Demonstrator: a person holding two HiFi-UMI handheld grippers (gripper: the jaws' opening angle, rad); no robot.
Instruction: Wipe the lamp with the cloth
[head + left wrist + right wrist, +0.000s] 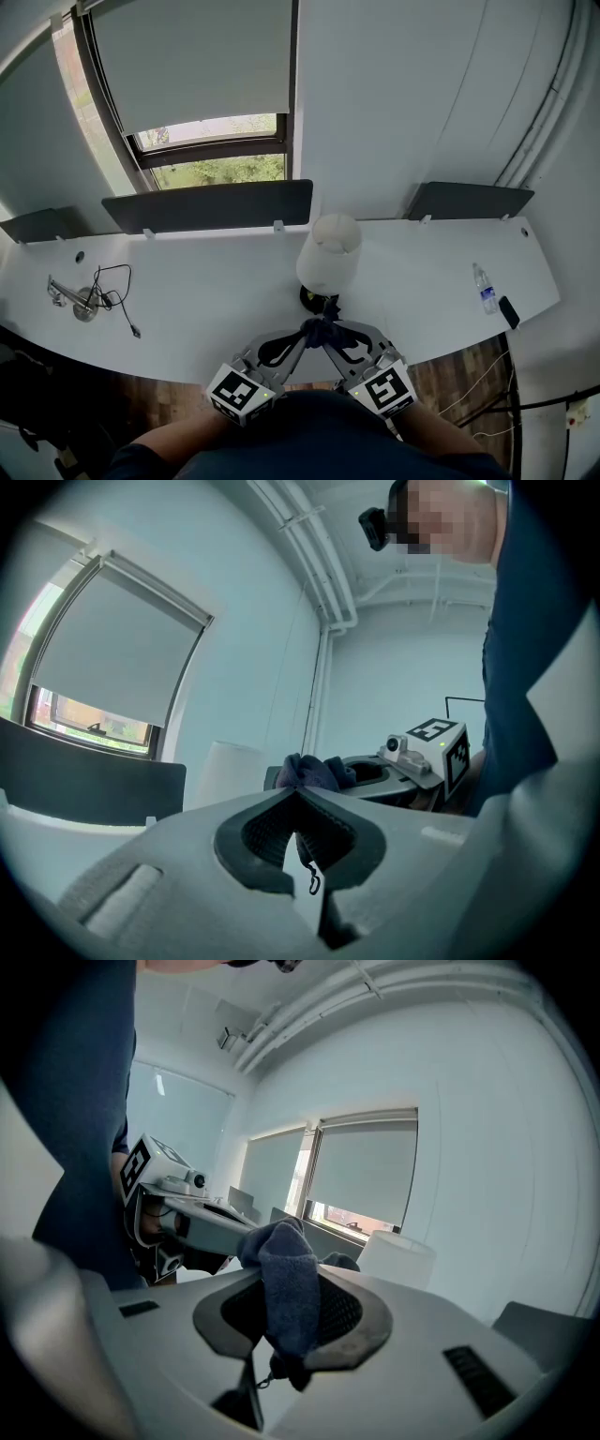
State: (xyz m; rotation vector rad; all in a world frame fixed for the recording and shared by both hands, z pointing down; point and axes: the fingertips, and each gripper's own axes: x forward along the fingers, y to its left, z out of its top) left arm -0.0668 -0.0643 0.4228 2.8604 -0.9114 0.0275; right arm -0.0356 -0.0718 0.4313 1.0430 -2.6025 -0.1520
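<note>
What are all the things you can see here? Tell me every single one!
desk: one, white, long, under the window.
lamp: one, white shade on a dark base, middle of the desk.
cloth: one, dark blue, just in front of the lamp's base.
divider panels: three, dark grey, along the desk's back edge.
blind: one, grey, pulled most of the way down.
bottle: one, clear, desk's right end.
flat thing: one, black, beside the bottle; maybe a phone.
cable: one, black, desk's left end, beside a metal thing.
left tool: one, grey, shut on the cloth.
right tool: one, grey, shut on the cloth.
</note>
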